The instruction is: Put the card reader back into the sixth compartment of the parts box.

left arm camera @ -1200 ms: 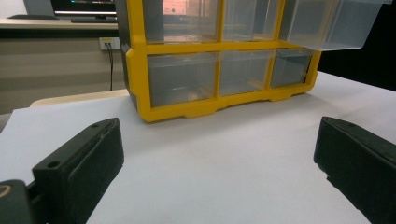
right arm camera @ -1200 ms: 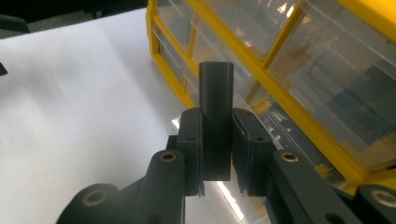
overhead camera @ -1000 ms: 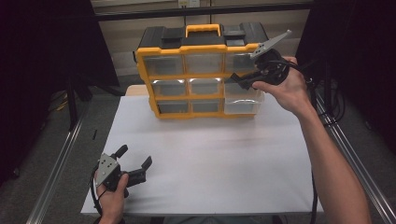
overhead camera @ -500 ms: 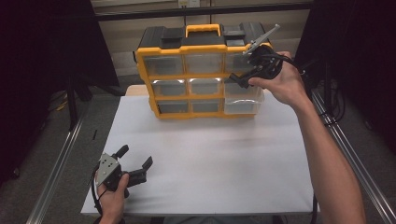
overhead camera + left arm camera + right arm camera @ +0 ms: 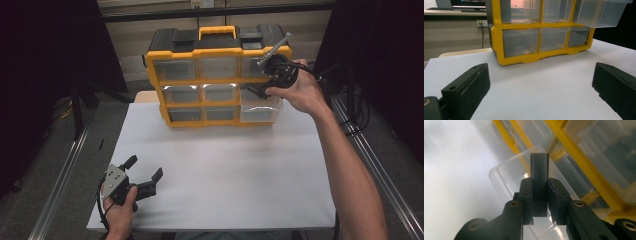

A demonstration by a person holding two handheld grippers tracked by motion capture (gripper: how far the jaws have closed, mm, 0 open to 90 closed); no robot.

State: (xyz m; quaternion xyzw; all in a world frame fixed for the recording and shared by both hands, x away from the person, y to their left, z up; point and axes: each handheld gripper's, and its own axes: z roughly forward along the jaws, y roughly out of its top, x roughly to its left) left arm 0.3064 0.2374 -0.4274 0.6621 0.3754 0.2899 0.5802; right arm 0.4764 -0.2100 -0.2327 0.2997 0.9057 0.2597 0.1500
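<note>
One small dark rectangular block (image 5: 539,173) sits clamped in my right gripper (image 5: 539,192), above the pulled-out clear plastic drawer (image 5: 509,182) of the yellow organiser cabinet (image 5: 218,80). Next, I judge: lower, release. My left gripper (image 5: 145,172) rests wide open, empty.

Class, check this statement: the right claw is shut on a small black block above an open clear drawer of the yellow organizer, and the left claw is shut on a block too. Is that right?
Not quite. The left claw is open and holds nothing, as the left gripper view shows. The rest stands: the right claw is shut on the small black block above the open clear drawer of the yellow organizer.
</note>
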